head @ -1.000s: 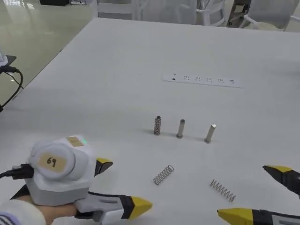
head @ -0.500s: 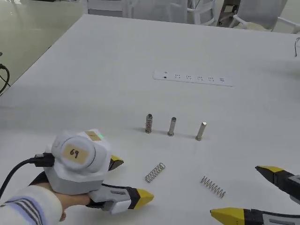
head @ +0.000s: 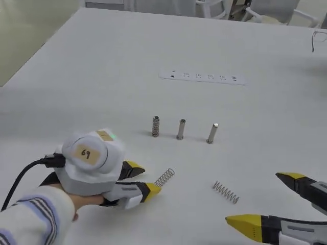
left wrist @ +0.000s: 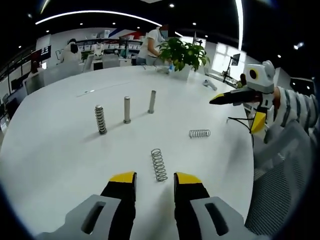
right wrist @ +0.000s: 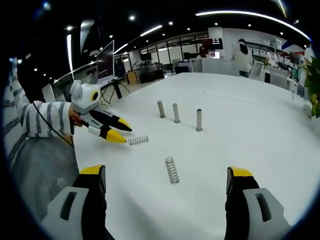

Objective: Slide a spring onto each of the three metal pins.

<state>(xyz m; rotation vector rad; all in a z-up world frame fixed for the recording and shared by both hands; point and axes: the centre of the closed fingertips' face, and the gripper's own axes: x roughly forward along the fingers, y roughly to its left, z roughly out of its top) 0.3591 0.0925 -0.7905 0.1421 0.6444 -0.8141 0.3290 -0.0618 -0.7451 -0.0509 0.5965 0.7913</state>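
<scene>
My left gripper (head: 149, 177) has crept forward over the last second. Its yellow tips now sit just short of the near-left spring (head: 164, 177), where a moment ago they hung well back from it. In the left gripper view that spring lies straight ahead of the jaws, which stand a little apart with nothing between them. I judge this to be the reach for the second spring, with the grasp not yet made.

The leftmost pin (head: 156, 126) already wears its spring. The middle pin (head: 181, 129) and the right pin (head: 212, 132) stand bare, farther off on the white table (head: 102, 61). The other loose spring (head: 225, 192) lies to the right, near my right gripper (head: 259, 200), whose jaws gape wide and empty.

A power strip (head: 202, 77) lies far beyond the pins, out of the way. Nothing stands between spring and pins. The trouble I foresee is that the spring lies flat and may roll or skid as the tips close.
</scene>
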